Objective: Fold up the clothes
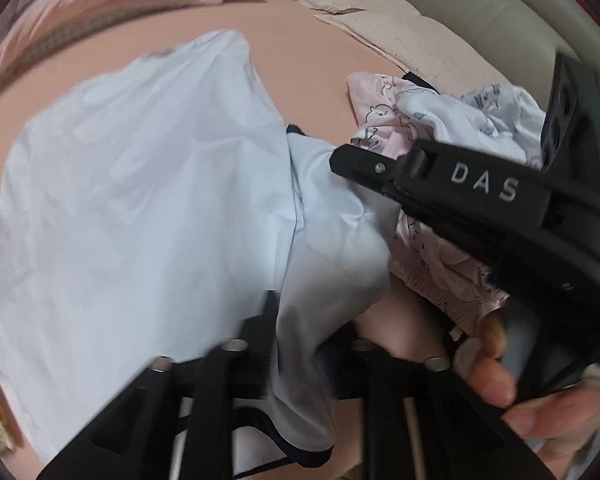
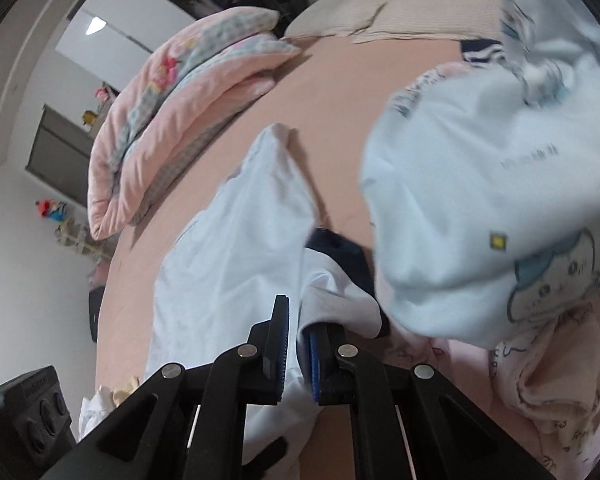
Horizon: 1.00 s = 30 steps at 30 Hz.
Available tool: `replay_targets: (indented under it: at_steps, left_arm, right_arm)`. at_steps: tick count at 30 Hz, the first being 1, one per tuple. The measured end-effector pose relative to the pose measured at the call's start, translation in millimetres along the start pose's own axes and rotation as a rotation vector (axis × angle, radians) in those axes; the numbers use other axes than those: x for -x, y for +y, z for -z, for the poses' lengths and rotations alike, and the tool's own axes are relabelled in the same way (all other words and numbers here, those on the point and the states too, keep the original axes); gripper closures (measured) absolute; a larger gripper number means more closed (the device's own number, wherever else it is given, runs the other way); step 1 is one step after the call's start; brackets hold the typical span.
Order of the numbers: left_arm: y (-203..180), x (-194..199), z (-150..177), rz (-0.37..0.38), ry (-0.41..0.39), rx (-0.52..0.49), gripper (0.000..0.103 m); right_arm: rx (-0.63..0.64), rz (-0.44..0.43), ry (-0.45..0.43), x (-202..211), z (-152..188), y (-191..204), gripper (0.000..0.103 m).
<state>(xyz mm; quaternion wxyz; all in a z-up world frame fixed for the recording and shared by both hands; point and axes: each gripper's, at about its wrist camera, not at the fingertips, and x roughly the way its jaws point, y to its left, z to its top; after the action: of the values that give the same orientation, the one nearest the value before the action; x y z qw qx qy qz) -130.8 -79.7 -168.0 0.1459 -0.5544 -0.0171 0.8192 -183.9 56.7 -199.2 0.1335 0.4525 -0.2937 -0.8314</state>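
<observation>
- While the pink bed [image 2: 332, 92] fills both views, a folded pink quilt [image 2: 172, 120] lies at its ten o'clock edge.
- Spread over the bed's middle lies the pale blue garment [image 1: 140, 200], one fold lifted at five o'clock.
- At three o'clock a heap of printed clothes [image 2: 480, 200] sits just beside it.
- Right gripper [image 2: 296, 352] is clenched on the garment's fold.
- Left gripper [image 1: 312, 344] stands released, cloth draped between its fingers.
- Fingers of a hand [image 1: 496, 376] wrap the right gripper's handle.
</observation>
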Motion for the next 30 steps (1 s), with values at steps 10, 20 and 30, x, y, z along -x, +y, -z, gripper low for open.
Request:
replay_targets:
  at_steps: [10, 20, 30]
  left_arm:
    - [-24.4, -21.5, -16.4, -0.022, -0.052, -0.062, 0.042]
    - [-50.8, -61.7, -37.8, -0.086, -0.046, -0.130, 0.050]
    - [-43.8, -107.6, -53.8, -0.114, 0.026, -0.065, 0.092]
  right_arm:
    - [0.032, -0.091, 0.097, 0.0, -14.2, 2.2, 0.096]
    - [0.001, -0.048, 0.151, -2.4, -20.2, -17.7, 0.096]
    - [-0.063, -0.086, 0.194, -8.7, -16.8, -36.6, 0.097]
